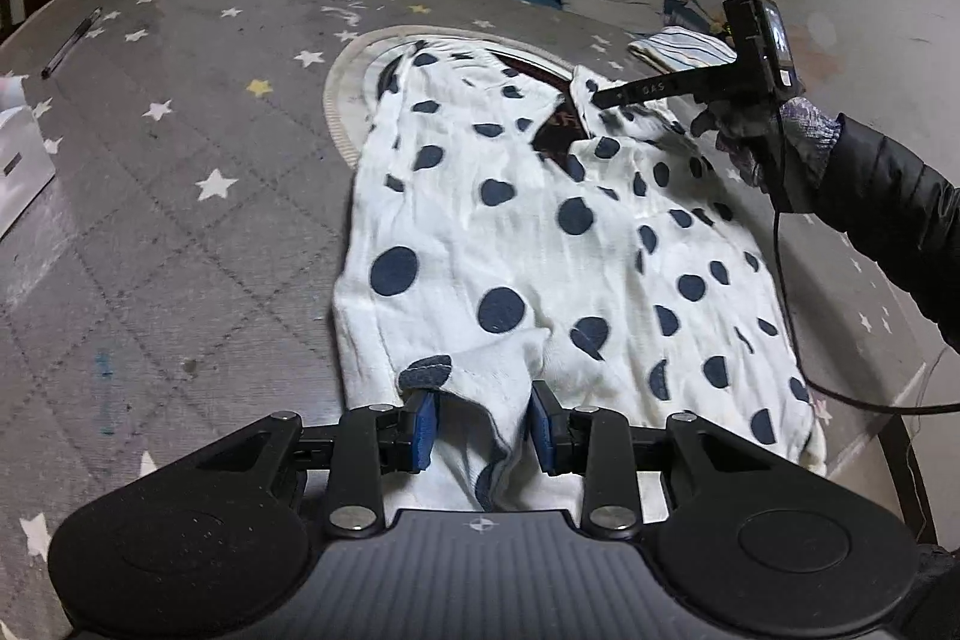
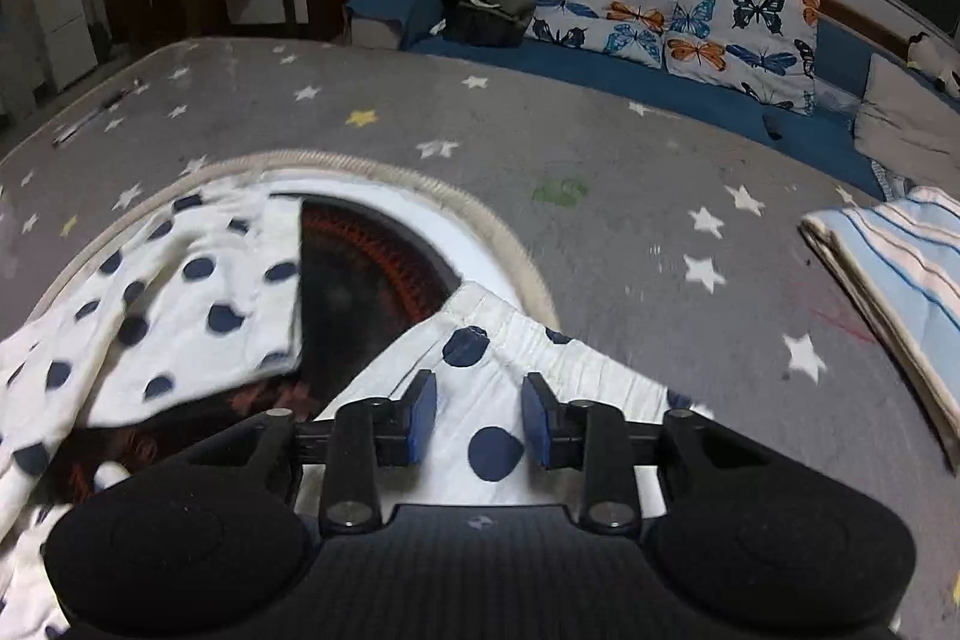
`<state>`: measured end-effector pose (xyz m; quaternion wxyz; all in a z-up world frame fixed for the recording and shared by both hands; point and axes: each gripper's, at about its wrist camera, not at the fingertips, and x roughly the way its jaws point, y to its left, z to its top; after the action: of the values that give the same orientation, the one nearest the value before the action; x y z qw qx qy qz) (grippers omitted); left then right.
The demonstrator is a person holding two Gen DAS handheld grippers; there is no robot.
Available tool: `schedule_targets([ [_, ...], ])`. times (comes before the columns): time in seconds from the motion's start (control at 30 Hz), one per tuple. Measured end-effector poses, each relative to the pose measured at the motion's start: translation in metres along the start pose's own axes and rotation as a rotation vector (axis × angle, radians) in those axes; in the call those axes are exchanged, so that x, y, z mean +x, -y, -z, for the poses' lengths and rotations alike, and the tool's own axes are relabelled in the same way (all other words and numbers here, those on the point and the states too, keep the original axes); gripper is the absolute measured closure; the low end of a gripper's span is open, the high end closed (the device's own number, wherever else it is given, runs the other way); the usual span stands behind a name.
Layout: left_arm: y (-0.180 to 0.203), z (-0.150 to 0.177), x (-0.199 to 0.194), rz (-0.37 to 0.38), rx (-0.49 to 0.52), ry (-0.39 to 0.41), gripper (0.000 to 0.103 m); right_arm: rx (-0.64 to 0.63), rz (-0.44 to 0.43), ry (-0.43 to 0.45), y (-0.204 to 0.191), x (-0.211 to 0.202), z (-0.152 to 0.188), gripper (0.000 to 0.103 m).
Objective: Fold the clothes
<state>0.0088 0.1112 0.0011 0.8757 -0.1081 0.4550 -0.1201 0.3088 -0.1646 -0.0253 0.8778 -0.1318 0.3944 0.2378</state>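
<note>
Left hand-held gripper (image 1: 480, 421): jaws parted, blue pads (image 1: 425, 427) either side of a bunched near hem of the polka-dot garment (image 1: 540, 244), cloth lying loose between, not pinched. Right hand-held gripper (image 2: 479, 415): jaws likewise spread wide, hovering over the far waistband corner of the same garment (image 2: 486, 400), fabric between the pads (image 2: 423, 418) but no grip on it; seen from the left wrist view (image 1: 600, 97) poking at that corner, held by a gloved hand (image 1: 756, 130). Garment spread flat on the grey star-patterned tabletop (image 1: 180, 220), partly covering a round white mat with a dark red centre (image 2: 372, 274). Folded striped cloth (image 2: 900, 274) well apart to the right. Beyond the tabletop, a butterfly-print cushion (image 2: 678, 22) on a blue sofa (image 2: 708, 100).
</note>
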Motion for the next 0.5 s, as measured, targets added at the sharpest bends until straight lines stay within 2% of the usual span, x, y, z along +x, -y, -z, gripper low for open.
schedule_targets([
  [0.1, -0.004, 0.0, -0.004, -0.016, -0.005, 0.014, 0.068, -0.001, 0.033, -0.012, -0.004, 0.005, -0.008, 0.086],
  [0.13, -0.005, 0.001, -0.007, -0.027, -0.004, 0.024, 0.068, -0.023, 0.069, -0.006, -0.008, 0.006, -0.01, 0.085],
  [0.2, -0.006, 0.002, -0.013, -0.049, -0.001, 0.045, 0.068, -0.075, 0.161, 0.011, -0.016, 0.005, -0.012, 0.076],
  [0.27, -0.008, 0.002, -0.017, -0.066, 0.003, 0.063, 0.068, -0.053, 0.103, 0.019, -0.017, 0.0, -0.017, 0.076],
  [0.37, -0.011, 0.001, -0.016, -0.087, 0.004, 0.078, 0.068, -0.012, -0.028, 0.016, -0.023, -0.004, -0.027, 0.068],
  [0.43, -0.011, -0.001, -0.015, -0.114, 0.009, 0.092, 0.068, -0.004, -0.106, 0.003, -0.032, -0.001, -0.035, 0.066],
  [0.5, -0.011, -0.002, -0.015, -0.135, 0.016, 0.108, 0.067, -0.009, -0.141, -0.015, -0.042, 0.008, -0.043, 0.065],
])
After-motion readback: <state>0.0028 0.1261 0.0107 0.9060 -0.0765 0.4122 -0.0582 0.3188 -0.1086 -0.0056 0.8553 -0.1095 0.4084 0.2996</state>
